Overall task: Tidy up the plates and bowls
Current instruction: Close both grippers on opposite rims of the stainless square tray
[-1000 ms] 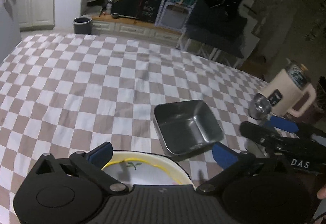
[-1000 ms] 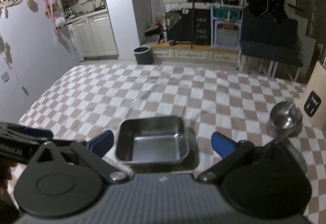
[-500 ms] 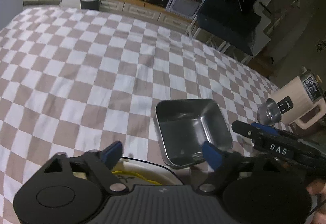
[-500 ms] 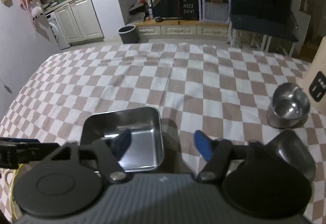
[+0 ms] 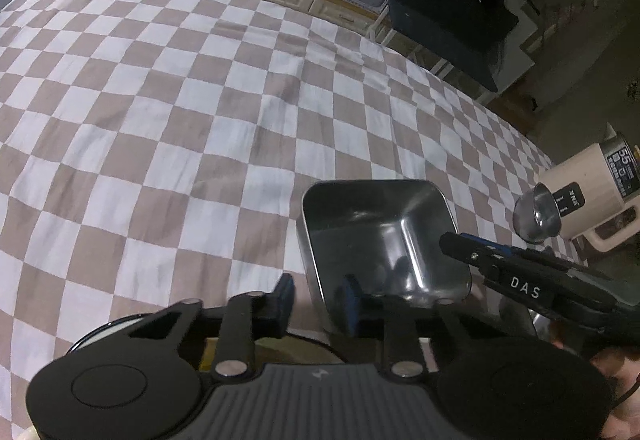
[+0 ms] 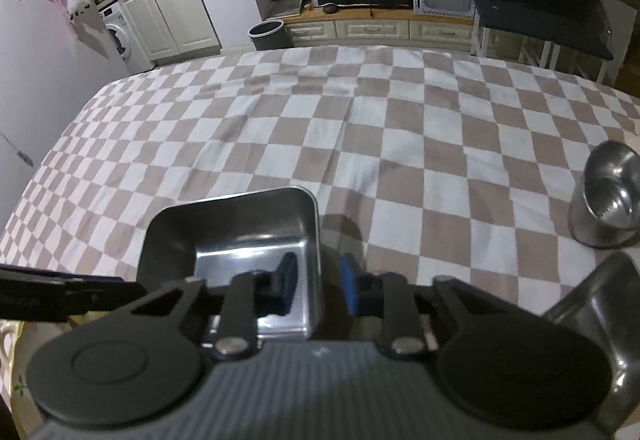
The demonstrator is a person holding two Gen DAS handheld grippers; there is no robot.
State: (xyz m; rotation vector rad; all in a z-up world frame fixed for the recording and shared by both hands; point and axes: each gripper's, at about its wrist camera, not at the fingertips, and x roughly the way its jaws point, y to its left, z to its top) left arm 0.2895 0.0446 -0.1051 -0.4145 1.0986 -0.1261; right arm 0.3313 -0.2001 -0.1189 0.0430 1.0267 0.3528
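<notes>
Tray walls sit between both sets of fingers: the square steel tray (image 5: 384,240) rests on the checked surface (image 5: 180,112), and each claw straddles one of its side walls. The left claw (image 5: 318,300) has narrowed over the tray's near left wall, one blue pad outside and one inside; the right claw (image 6: 318,282) has done likewise on the right wall, its left pad inside the tray (image 6: 236,236). Neither view settles whether the pads press the metal, though the gaps are small. Seen from the left, the right claw (image 5: 520,276) reaches in from the opposite side, so the two grips face each other across the tray. A white plate (image 5: 100,336) lies beneath the left claw, and a round steel bowl (image 6: 608,196) stands well to the right; the lift probably goes straight up, both sides together.
</notes>
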